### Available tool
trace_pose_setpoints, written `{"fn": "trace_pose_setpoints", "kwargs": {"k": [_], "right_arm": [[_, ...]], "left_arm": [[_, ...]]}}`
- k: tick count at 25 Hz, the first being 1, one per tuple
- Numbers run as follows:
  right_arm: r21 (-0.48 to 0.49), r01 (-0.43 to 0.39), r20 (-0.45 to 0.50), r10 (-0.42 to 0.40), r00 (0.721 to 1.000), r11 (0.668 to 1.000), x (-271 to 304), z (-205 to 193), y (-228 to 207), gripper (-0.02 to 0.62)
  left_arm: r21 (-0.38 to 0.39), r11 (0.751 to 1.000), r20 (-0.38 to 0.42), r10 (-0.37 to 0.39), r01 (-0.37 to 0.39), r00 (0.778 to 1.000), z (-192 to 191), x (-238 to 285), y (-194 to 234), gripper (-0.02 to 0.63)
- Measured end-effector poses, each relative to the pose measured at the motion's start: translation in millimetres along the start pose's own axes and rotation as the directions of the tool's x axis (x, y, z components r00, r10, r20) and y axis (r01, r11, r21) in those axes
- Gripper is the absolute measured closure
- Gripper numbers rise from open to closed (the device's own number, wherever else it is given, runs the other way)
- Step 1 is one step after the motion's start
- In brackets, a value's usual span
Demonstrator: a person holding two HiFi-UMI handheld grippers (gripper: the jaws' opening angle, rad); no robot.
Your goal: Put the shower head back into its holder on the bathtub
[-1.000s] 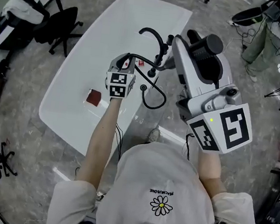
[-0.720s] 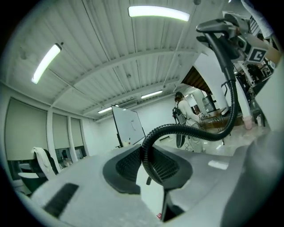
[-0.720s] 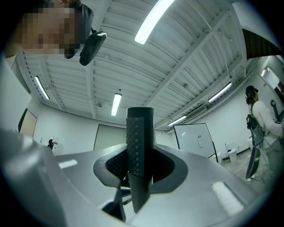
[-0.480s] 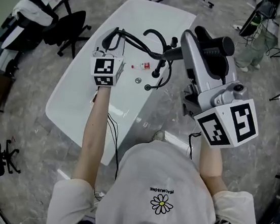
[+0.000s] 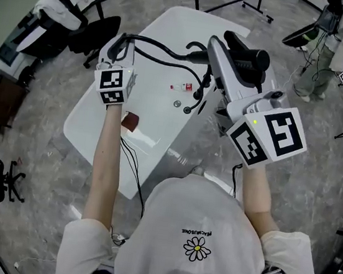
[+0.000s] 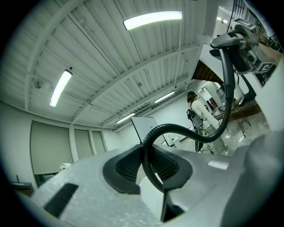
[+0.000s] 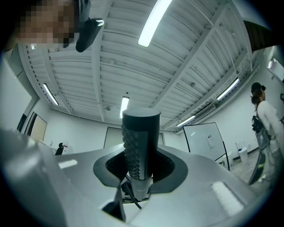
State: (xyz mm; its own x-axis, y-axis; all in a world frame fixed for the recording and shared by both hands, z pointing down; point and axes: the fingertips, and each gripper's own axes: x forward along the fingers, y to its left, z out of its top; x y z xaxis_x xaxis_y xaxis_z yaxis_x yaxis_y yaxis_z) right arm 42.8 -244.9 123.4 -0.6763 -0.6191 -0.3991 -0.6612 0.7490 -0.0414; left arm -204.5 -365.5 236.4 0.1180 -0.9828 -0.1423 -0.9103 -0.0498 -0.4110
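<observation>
Black ribbed hose (image 6: 169, 127) runs between the jaws of the left gripper (image 6: 146, 167), which stand narrow and pinch it from both sides. In the head view this gripper (image 5: 124, 40) is raised over the far left side of the white bathtub (image 5: 84, 131), and the hose arcs across to the right gripper (image 5: 213, 50). Lifting the slack this way looks meant to hold the hose clear of the tub, so it cannot drag or snag while the other end is steered. In its own view the right gripper (image 7: 141, 170) has its jaws partway apart and clamped on the dark, dimple-textured handle of the shower head (image 7: 140, 137). The handle stands upright between the pads, a grip that suits aiming it. The shower head is therefore in the air near the tub's right rim, not yet in its holder. Small black fittings (image 5: 198, 86) on that rim probably include the holder, though which one cannot be told.
</observation>
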Motion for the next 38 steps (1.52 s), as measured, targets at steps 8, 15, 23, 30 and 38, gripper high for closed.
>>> {"fn": "trace_pose_setpoints", "kwargs": {"k": [8, 15, 23, 30, 38], "right_arm": [[0.009, -0.031, -0.007, 0.031, 0.999, 0.999, -5.0, 4.1, 16.0, 0.485], [-0.082, -0.033, 0.039, 0.036, 0.999, 0.996, -8.3, 30.8, 28.5, 0.485], [-0.155, 0.014, 0.115, 0.004, 0.993, 0.988, -21.1, 66.6, 32.0, 0.485], [-0.192, 0.027, 0.097, -0.008, 0.995, 0.981, -21.3, 65.8, 28.4, 0.485], [-0.215, -0.021, 0.048, 0.032, 0.998, 0.976, 0.2, 46.6, 26.8, 0.485]], "left_arm": [[0.064, 0.996, 0.021, 0.062, -0.063, 0.998, 35.7, -38.1, 26.8, 0.541], [0.092, 0.996, 0.097, 0.011, -0.020, 0.995, 82.7, -41.9, -2.6, 0.543], [0.150, 0.987, 0.132, -0.087, 0.067, 0.987, 119.5, -24.3, -42.5, 0.543], [0.003, 0.991, 0.052, -0.132, 0.132, 0.990, 74.9, -2.3, -83.4, 0.543], [-0.102, 0.981, -0.094, -0.176, 0.166, 0.980, -17.2, 17.1, -118.0, 0.543]]}}
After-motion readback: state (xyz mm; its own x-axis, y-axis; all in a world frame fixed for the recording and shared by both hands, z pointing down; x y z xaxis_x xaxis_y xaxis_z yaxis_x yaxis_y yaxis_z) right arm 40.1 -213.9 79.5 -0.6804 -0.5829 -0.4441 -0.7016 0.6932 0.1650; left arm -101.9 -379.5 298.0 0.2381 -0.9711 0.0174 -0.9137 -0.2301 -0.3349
